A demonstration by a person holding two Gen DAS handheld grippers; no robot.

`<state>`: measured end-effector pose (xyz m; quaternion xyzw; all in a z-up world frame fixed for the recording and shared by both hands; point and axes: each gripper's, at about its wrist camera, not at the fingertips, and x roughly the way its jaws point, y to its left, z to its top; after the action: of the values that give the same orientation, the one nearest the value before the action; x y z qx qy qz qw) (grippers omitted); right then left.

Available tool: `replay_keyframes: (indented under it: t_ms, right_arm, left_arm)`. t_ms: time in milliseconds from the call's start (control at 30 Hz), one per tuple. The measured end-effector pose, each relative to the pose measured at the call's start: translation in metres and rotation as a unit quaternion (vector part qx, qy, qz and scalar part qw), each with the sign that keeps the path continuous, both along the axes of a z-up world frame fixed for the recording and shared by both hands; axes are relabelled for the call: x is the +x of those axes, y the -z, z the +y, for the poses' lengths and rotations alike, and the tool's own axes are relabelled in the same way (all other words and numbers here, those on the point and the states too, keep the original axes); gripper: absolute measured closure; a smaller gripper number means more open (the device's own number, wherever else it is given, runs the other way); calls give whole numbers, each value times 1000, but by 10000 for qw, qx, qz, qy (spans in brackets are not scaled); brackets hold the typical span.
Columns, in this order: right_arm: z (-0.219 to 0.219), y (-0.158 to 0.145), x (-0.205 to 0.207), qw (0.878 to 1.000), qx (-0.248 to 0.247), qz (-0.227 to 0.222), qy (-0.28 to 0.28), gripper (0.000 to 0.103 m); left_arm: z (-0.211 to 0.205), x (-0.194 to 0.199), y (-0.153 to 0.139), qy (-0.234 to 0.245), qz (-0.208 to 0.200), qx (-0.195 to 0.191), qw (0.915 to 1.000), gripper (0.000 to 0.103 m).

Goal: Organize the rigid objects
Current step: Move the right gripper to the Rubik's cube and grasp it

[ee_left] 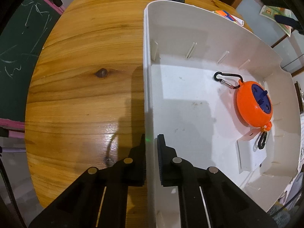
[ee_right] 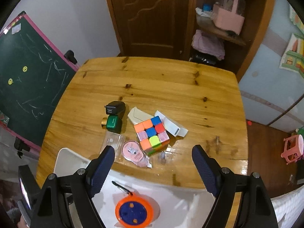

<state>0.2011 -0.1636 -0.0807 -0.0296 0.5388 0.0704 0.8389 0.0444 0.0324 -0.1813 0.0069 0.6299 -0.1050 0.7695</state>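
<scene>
A white plastic bin [ee_left: 146, 79] stands on the wooden table [ee_left: 85, 76]. My left gripper [ee_left: 151, 144] is shut on the bin's left wall, one finger outside and one inside. An orange and blue reel [ee_left: 253, 104] with black carabiners lies in the bin; it also shows in the right wrist view [ee_right: 133, 211]. My right gripper [ee_right: 153, 152] is open and empty above the bin's [ee_right: 66, 161] far rim. Beyond it on the table [ee_right: 190, 87] lie a colourful puzzle cube [ee_right: 152, 134], a pink round item in a clear packet [ee_right: 133, 153], a green box [ee_right: 113, 124] and a black charger [ee_right: 115, 109].
White paper pieces [ee_right: 171, 124] lie behind the cube. A white divider piece [ee_left: 250, 153] lies in the bin near the reel. A green chalkboard [ee_right: 28, 79] stands left of the table. A wooden door and shelves [ee_right: 218, 28] are behind it.
</scene>
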Motion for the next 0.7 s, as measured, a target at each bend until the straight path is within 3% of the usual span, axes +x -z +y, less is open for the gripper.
replay_keyframes:
  t_ms: [167,333,700]
  right_arm:
    - [-1,31,25,9992,-89,392,-3,19]
    - [-7,59,45,9963,120,847,-33,19]
    - [-8,87,63,9924,165,1216,-76,19]
  left_arm:
    - [-2,0,4,38,73,34,10000,94]
    - [0,6,9,-12,184,-72,9998,94]
    - [2,11,12,-28,213,-111,9997,93]
